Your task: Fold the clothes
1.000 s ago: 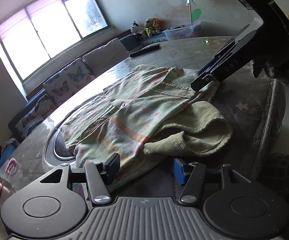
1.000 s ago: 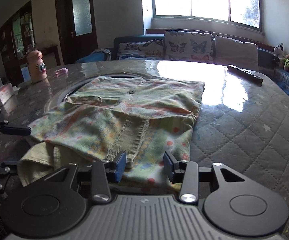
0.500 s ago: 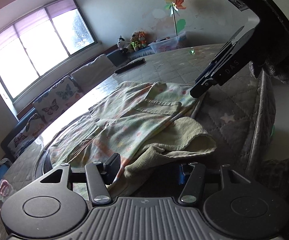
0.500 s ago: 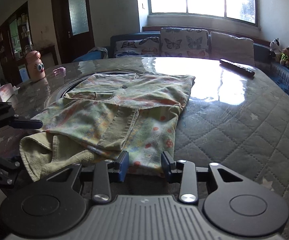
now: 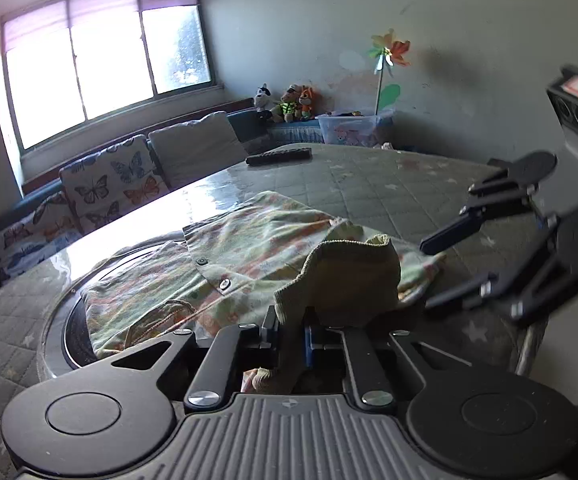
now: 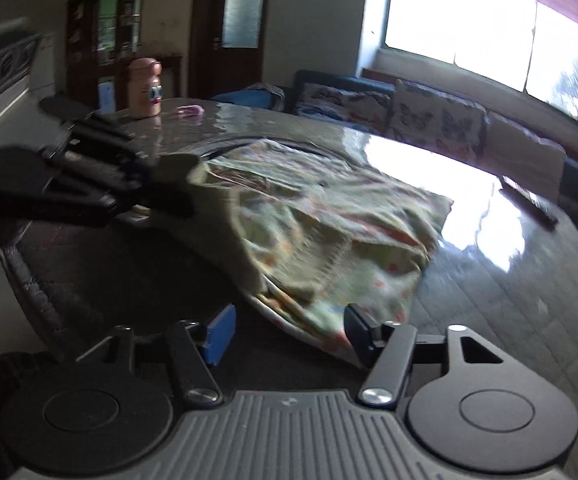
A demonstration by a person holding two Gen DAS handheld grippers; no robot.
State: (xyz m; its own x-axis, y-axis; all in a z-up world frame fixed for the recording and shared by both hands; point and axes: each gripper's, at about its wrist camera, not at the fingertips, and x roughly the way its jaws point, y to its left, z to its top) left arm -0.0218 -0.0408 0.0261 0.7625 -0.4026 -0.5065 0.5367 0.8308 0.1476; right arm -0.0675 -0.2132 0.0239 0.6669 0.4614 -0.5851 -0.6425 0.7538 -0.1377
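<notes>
A green patterned shirt [image 5: 229,256] with an olive ribbed cuff [image 5: 349,276] lies on the quilted table [image 5: 389,184]. My left gripper [image 5: 289,336] is shut on that cuff, which hangs lifted and bunched right in front of the camera. In the right wrist view the left gripper [image 6: 161,196] holds the olive cloth [image 6: 225,224] up off the table at the shirt's near left corner. My right gripper [image 6: 289,330] stands open at the shirt's [image 6: 329,232] near hem, the cloth edge just touching its right finger [image 6: 359,328]. From the left wrist view the right gripper [image 5: 489,248] hovers beside the shirt.
A black remote [image 5: 279,156] lies at the table's far side. A pink bottle-shaped toy [image 6: 144,88] stands at the far left edge. A round dark inset [image 5: 69,320] lies partly under the shirt. Butterfly cushions [image 5: 109,184] line a sofa behind; a plastic box [image 5: 349,130] sits beyond.
My left gripper has shut on the olive cuff and raised it off the table. My right gripper has opened wider and swung towards the shirt's near hem.
</notes>
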